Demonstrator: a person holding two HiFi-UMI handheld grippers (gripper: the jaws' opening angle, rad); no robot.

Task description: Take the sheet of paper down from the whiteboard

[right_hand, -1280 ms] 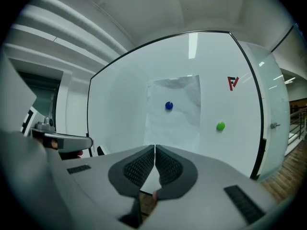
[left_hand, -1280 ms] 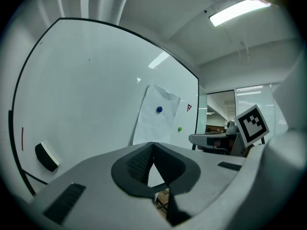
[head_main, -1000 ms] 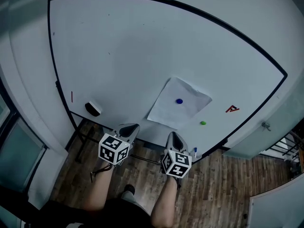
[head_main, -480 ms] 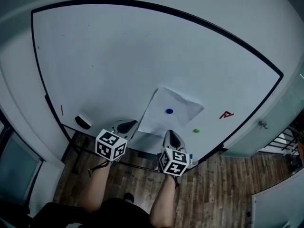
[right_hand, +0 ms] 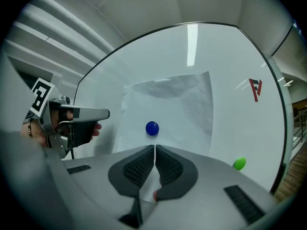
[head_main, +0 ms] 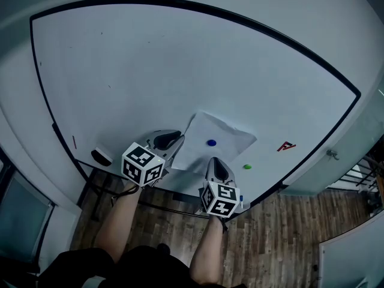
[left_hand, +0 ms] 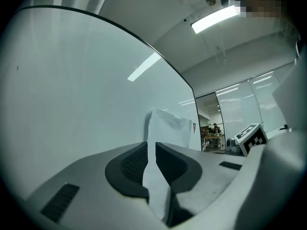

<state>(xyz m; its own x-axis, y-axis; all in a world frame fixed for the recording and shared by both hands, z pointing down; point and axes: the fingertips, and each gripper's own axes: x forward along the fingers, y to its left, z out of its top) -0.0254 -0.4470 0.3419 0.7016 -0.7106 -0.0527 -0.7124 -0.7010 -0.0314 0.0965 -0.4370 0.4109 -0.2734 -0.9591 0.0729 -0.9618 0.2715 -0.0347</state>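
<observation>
The white sheet of paper (head_main: 227,132) hangs on the whiteboard (head_main: 150,71), pinned by a blue magnet (head_main: 211,143). My left gripper (head_main: 178,138) is at the sheet's left edge. In the left gripper view its jaws (left_hand: 151,146) stand nearly together, with the paper (left_hand: 168,126) running up between the pads. My right gripper (head_main: 213,161) is at the sheet's lower edge, just below the magnet. In the right gripper view its jaws (right_hand: 154,148) are shut pad to pad, with the blue magnet (right_hand: 152,128) right above them and the paper (right_hand: 180,102) behind.
A green magnet (head_main: 247,167) and a red mark (head_main: 287,146) sit on the board to the right of the sheet. An eraser (head_main: 101,156) rests at the board's lower left edge. Wooden floor (head_main: 288,221) lies below.
Both grippers rose toward the board. The left one moved up and right from below the board's edge to the sheet's left edge. The right one climbed to the sheet's lower edge.
</observation>
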